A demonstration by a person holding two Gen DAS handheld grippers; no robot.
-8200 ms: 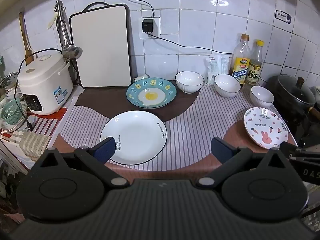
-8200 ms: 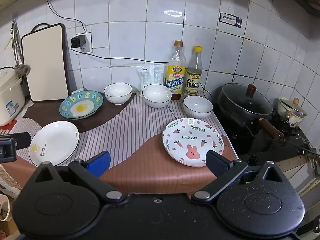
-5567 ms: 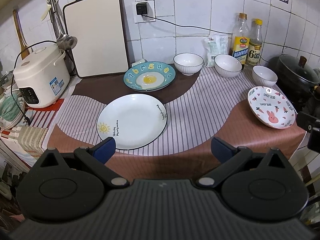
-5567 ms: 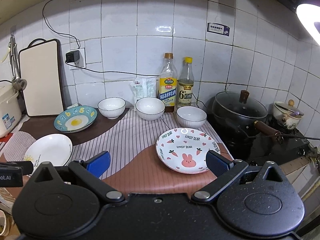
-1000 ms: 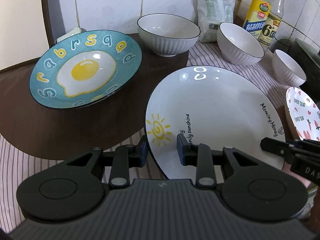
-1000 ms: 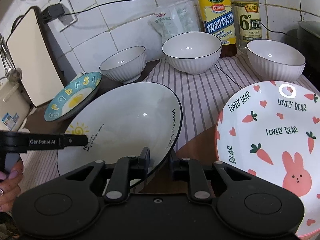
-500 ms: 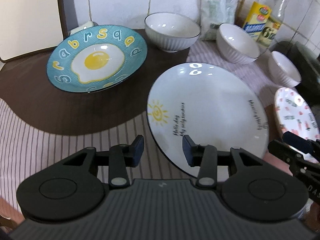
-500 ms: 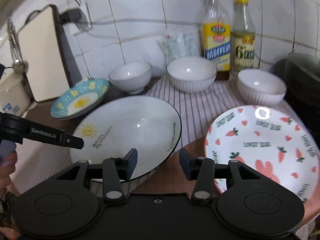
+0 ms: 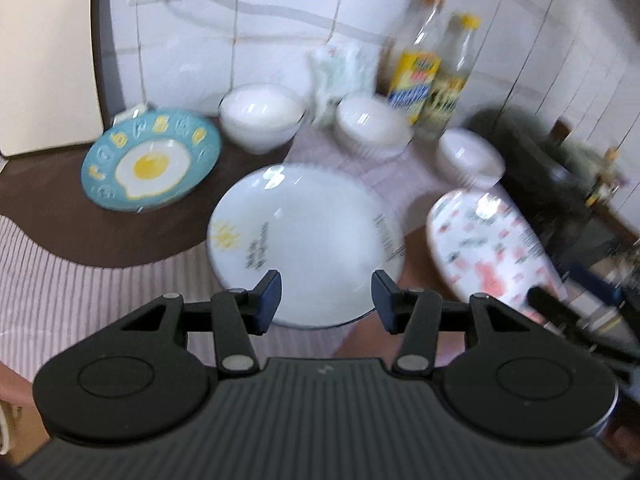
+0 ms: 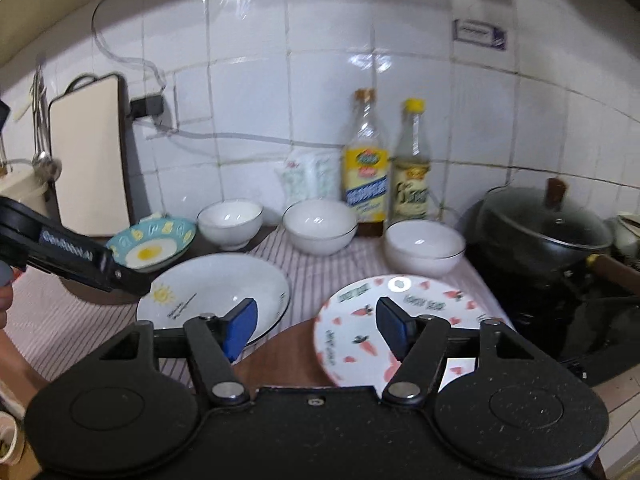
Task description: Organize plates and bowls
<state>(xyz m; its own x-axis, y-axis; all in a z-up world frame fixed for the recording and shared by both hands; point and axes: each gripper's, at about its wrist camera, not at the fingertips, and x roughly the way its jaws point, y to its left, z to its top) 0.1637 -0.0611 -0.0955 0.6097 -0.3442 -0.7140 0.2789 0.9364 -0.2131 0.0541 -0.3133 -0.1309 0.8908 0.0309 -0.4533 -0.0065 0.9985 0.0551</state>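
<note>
Three plates lie on the worktop (image 10: 280, 352): a white plate with a sun drawing (image 10: 212, 292) in the middle, a teal plate with a fried-egg picture (image 10: 152, 240) behind it to the left, and a pink-patterned plate with carrots (image 10: 396, 320) just beside it on the right. Behind them three white bowls (image 10: 320, 226) stand in a row near the tiled wall (image 10: 280, 80), apart from one another.

Both tools hang above the plates, holding nothing. The left hand-held gripper (image 9: 326, 294) has its jaws spread wide over the near rim of the white plate. The right hand-held gripper (image 10: 314, 326) is likewise wide open, above the gap between the white and pink plates.

Two bottles (image 10: 366, 164) and a plastic packet (image 10: 308, 176) stand against the wall behind the bowls. A cutting board (image 10: 90, 152) leans at the left, and a dark lidded pot (image 10: 544, 224) sits at the right. The left wrist view is blurred.
</note>
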